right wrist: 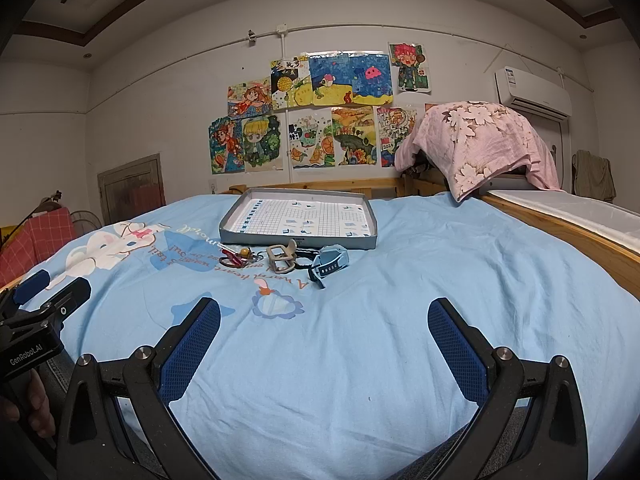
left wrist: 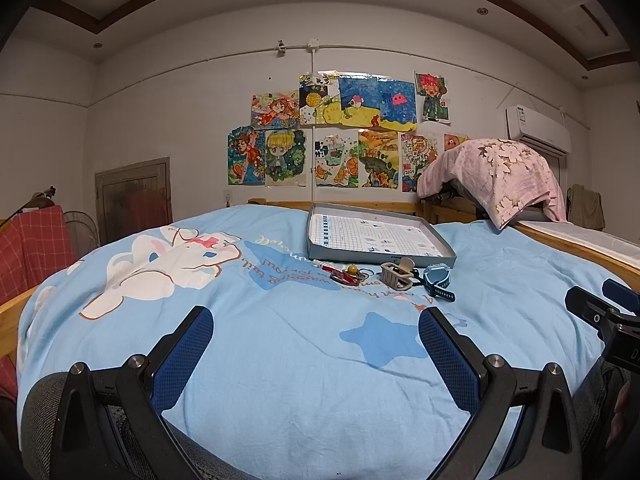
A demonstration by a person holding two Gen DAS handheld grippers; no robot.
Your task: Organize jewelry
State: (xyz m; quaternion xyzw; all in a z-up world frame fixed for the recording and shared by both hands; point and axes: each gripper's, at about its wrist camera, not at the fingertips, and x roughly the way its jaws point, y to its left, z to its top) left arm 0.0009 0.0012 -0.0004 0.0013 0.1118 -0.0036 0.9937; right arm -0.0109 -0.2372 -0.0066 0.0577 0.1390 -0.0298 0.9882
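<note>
- Left wrist view is filled by a light blue cotton bedspread printed with a white cartoon rabbit and blue stars (left wrist: 280,360), on which everything is laid.
- Behind the bed, a white wall hung with bright children's drawings (left wrist: 340,132) is seen, with a white air conditioner (left wrist: 538,128) and a pink flowered blanket (left wrist: 496,176) draped at the right.
- A shallow grey cardboard tray lined with squared paper (left wrist: 380,256) is set toward the far side of the bed and appears empty, so the sorting is judged not yet begun.
- Just in front of the tray, the jewellery is gathered in a small row: a light blue strapped watch (left wrist: 438,280), a beige openwork clip-like piece (left wrist: 396,272) and a tangle of red cord with an orange bead (left wrist: 348,274). All is left to be placed.
- Both the left gripper (left wrist: 316,352) and the right gripper (right wrist: 324,344) are held spread wide with nothing between the blue pads, well short of the pieces.
</note>
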